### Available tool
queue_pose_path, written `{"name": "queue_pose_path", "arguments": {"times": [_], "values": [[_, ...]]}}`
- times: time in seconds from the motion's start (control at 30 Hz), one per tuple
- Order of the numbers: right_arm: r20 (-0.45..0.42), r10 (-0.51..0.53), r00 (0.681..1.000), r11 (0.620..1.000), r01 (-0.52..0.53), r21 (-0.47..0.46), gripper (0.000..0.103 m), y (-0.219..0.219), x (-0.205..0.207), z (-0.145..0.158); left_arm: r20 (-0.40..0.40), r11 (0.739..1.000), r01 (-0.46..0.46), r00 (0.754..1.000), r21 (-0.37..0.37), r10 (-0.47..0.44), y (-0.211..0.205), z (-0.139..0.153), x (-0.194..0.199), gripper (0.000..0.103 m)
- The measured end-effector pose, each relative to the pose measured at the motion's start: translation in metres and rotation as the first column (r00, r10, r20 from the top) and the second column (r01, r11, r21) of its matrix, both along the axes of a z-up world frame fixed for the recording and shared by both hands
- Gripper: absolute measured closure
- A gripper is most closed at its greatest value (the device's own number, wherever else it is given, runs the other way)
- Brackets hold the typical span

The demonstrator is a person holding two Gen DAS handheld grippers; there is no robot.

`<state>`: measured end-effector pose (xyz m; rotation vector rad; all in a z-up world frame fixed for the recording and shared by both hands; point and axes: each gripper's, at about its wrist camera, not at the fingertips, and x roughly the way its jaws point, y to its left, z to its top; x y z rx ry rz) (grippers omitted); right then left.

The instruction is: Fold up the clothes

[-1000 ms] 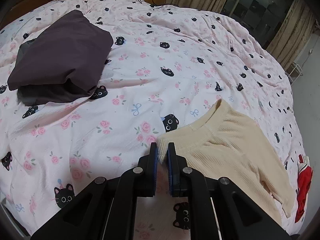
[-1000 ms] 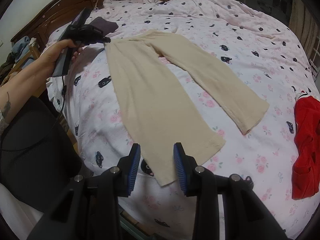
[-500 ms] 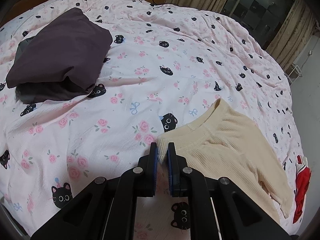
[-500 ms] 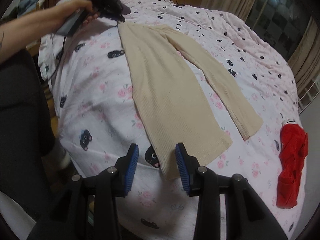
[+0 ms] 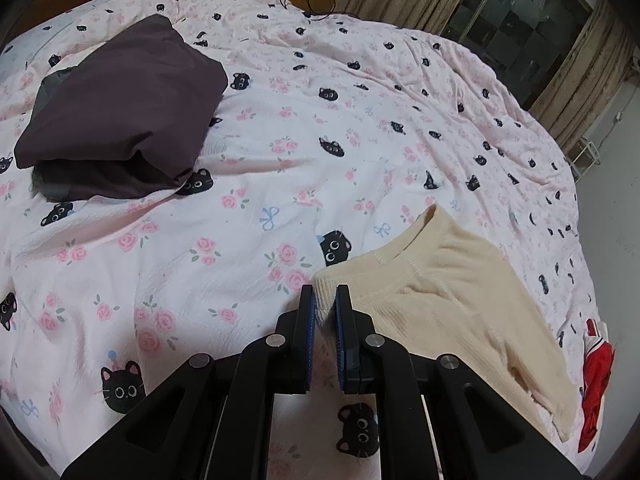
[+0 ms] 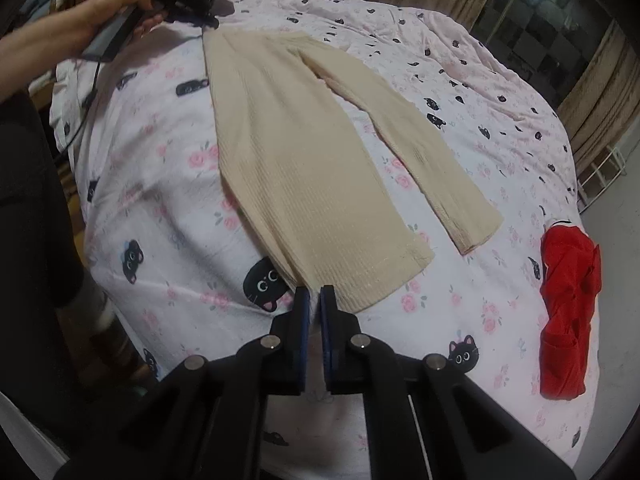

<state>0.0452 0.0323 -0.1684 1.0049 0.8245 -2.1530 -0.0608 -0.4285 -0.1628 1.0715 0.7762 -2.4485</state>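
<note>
Lying flat on the bed, the cream ribbed-knit trousers [image 6: 312, 168] spread their two legs apart, stitched hems nearest the right wrist camera; the left gripper [image 5: 325, 306] is clamped on a waistband corner, blue pads pressed into the knit; the right gripper [image 6: 314, 304] is pinched on the near leg's hem corner; the soft pink bedcover [image 5: 280, 152] carries black cats, roses and bows; a folded dark purple garment [image 5: 120, 108] and a crumpled red garment [image 6: 568, 304] lie well apart; no writing can be read.
</note>
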Motion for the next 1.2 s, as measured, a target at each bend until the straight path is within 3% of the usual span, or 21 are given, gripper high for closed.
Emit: {"name": "queue_pose_path", "arguments": {"times": [0.6, 0.9, 1.2], "values": [[0.063, -0.042, 0.997, 0.973, 0.055, -0.225, 0.097, 0.031, -0.031, 0.055, -0.116, 0.999, -0.029, 0.993, 0.021, 0.031, 0.004, 0.027, -0.004, 0.096], [0.106, -0.066, 0.992, 0.951, 0.095, -0.296, 0.097, 0.044, -0.058, 0.065, -0.142, 0.999, -0.028, 0.989, 0.020, 0.031, 0.015, 0.041, -0.019, 0.096], [0.153, -0.107, 0.982, 0.930, 0.153, -0.333, 0.097, 0.059, -0.100, 0.068, -0.112, 0.999, -0.032, 0.993, 0.023, 0.035, 0.025, 0.046, -0.058, 0.096]]}}
